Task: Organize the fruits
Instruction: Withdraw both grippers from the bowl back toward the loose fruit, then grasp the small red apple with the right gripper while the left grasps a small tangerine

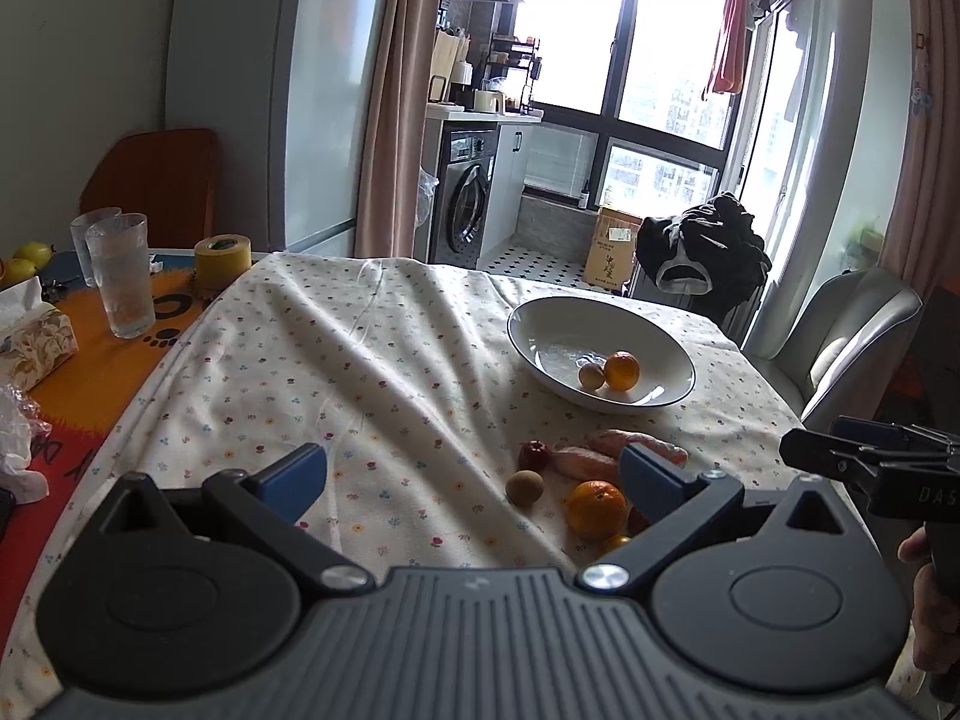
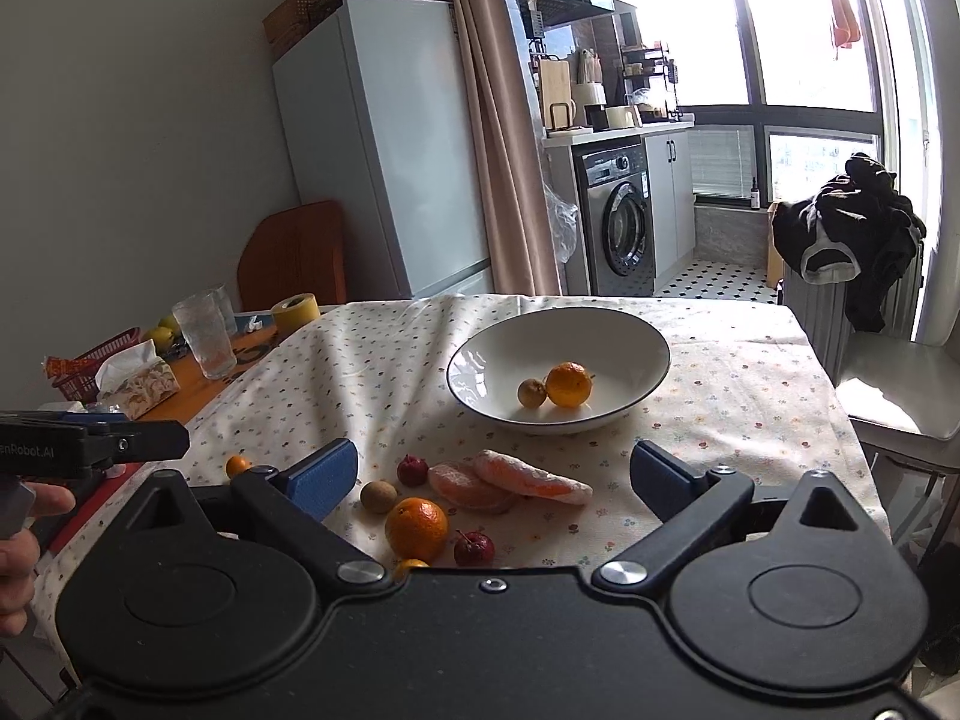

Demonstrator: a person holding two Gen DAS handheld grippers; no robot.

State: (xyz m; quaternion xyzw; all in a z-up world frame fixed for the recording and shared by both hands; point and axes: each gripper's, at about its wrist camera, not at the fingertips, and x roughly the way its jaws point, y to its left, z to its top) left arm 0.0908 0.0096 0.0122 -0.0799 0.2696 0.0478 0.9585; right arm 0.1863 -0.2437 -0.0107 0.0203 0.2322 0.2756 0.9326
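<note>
Two fruits, an orange point(image 2: 569, 384) and a small brown one point(image 2: 531, 392), lie touching in the bowl point(image 2: 480, 354), others wait on the cloth point(image 2: 372, 360), and both grippers, left point(image 1: 474, 474) and right point(image 2: 495, 474), hover with jaws apart, empty.

white bowl point(image 2: 648, 360), floral tablecloth point(image 2: 372, 372), orange tangerine point(image 2: 416, 528)

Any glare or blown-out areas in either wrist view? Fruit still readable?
Left wrist view: window blown out, white bowl shows a glossy highlight, fruit inside readable. Right wrist view: window overexposed too, sunlit chair seat bright, loose orange on the tablecloth sharp; fisheye bends the frame edges.
</note>
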